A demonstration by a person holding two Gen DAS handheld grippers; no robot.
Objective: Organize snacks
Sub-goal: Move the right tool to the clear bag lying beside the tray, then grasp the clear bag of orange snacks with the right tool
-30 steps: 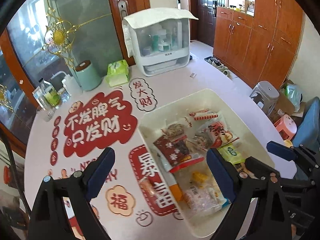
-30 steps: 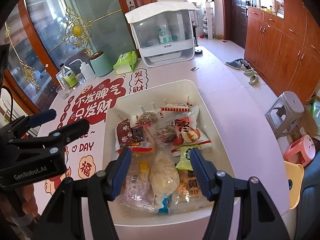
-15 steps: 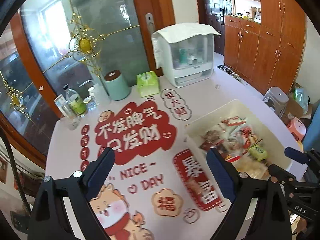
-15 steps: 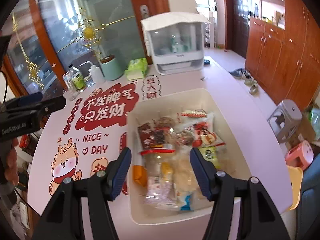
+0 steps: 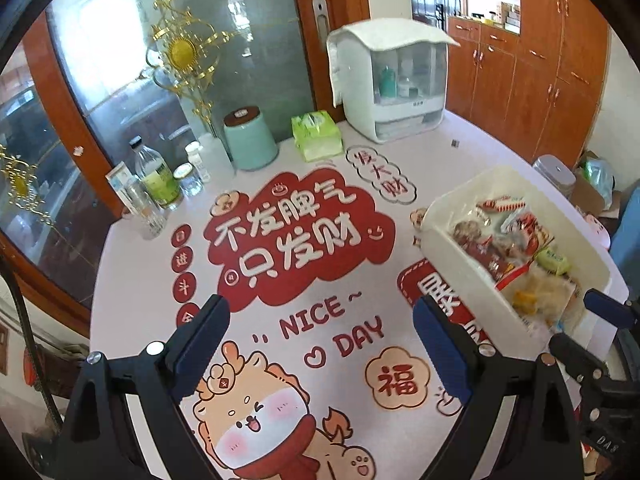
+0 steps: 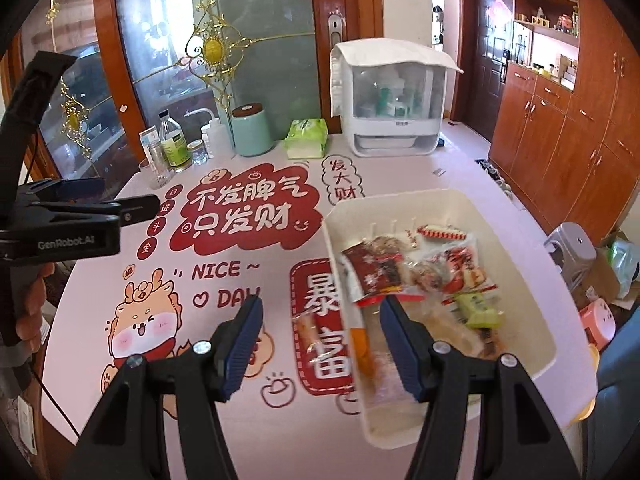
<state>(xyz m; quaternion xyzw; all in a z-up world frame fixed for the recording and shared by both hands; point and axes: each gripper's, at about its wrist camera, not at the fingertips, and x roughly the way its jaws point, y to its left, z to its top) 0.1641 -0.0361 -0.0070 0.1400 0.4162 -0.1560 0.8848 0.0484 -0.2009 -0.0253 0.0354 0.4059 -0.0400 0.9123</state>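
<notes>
Both grippers are up off the desk (image 6: 280,432) and empty, so this reads as the gap between picks: nothing is in hand and the snacks are waiting in the tub (image 6: 460,200).

The left gripper (image 5: 320,344) hangs over the bare printed cloth with its fingers (image 5: 202,338) spread wide, nothing between them. From its camera the white tub sits out at three o'clock, well apart from those fingers.

The right gripper (image 6: 320,344) has its fingers (image 6: 244,340) partly spread, and nothing is pinched there either. Its right finger overlaps the near left wall of the tub in the picture; whether it touches, I cannot tell. One thin packet (image 6: 306,330) shows between the fingers, seemingly lying on the cloth just outside the tub wall, though blur makes that uncertain.

Counting now: one tub, and inside it a loose heap of wrapped snacks (image 6: 420,276). I make out roughly eight to ten packets, among them a dark red one (image 6: 376,272), a green one (image 6: 478,310) and a red-and-white striped one (image 6: 442,233). The near ones are too smeared to separate.

At twelve o'clock along the far edge: one white cabinet (image 6: 394,100), one green tissue pack (image 6: 306,136), one mint canister (image 6: 252,128), and a small cluster of bottles and jars (image 6: 172,144).

Next, I'd judge, a gripper has to swing to the tub, come down over one packet at the edge of the heap, and close on that one alone.
</notes>
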